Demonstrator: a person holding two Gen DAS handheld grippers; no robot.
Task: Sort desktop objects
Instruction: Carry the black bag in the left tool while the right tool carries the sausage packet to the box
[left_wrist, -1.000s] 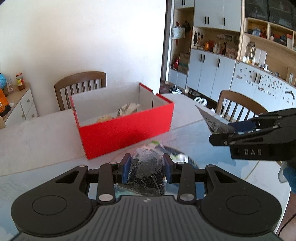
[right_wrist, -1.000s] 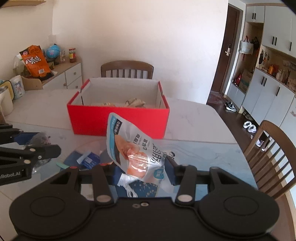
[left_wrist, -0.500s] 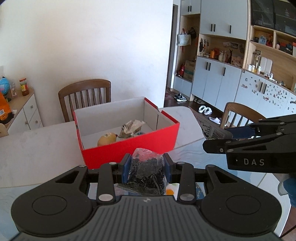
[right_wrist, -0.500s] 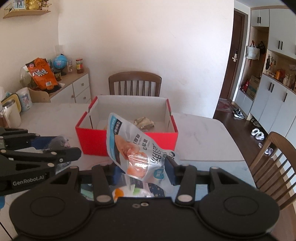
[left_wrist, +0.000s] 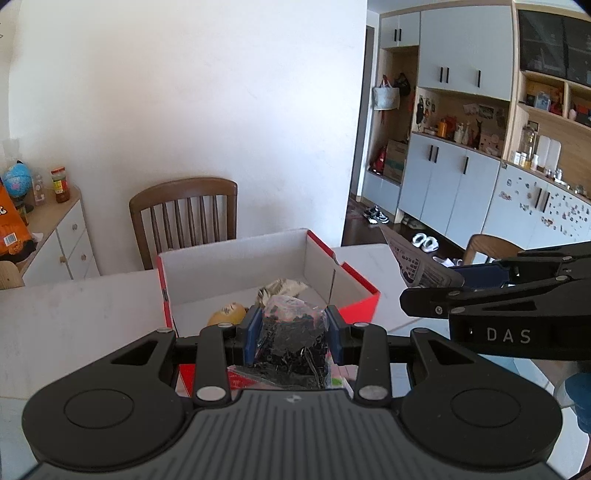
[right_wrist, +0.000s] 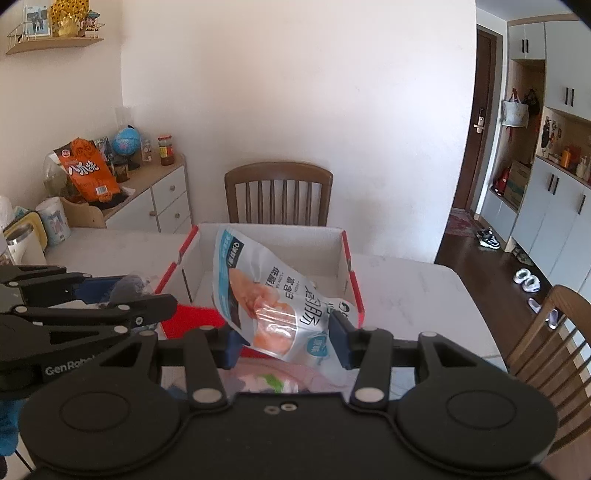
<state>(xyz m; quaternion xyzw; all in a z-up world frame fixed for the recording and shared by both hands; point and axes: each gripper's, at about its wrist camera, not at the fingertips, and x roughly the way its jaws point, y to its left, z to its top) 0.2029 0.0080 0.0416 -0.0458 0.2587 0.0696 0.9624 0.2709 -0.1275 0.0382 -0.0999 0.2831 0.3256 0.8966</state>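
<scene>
A red cardboard box (left_wrist: 354, 306) with a white inside stands on the pale table (left_wrist: 74, 314), just beyond both grippers. In the left wrist view my left gripper (left_wrist: 291, 332) is shut on a clear bag of small black pieces (left_wrist: 291, 328), held in front of the box's near wall. My right gripper (right_wrist: 284, 338) is shut on a silver-blue snack pouch (right_wrist: 266, 291) that stands up over the box's near edge (right_wrist: 354, 280). A yellow round fruit (left_wrist: 227, 314) and crumpled paper (left_wrist: 280, 288) lie inside the box. Each gripper shows side-on in the other's view.
A wooden chair (right_wrist: 279, 195) stands behind the table and another (right_wrist: 554, 332) at its right. A white sideboard (right_wrist: 147, 199) with an orange bag, globe and jar is at the left. Loose packets (right_wrist: 273, 380) lie on the table under the grippers.
Both grippers have risen and moved toward the red box, each keeping its bag. The box now sits closer and lower in both views, and its inside shows more.
</scene>
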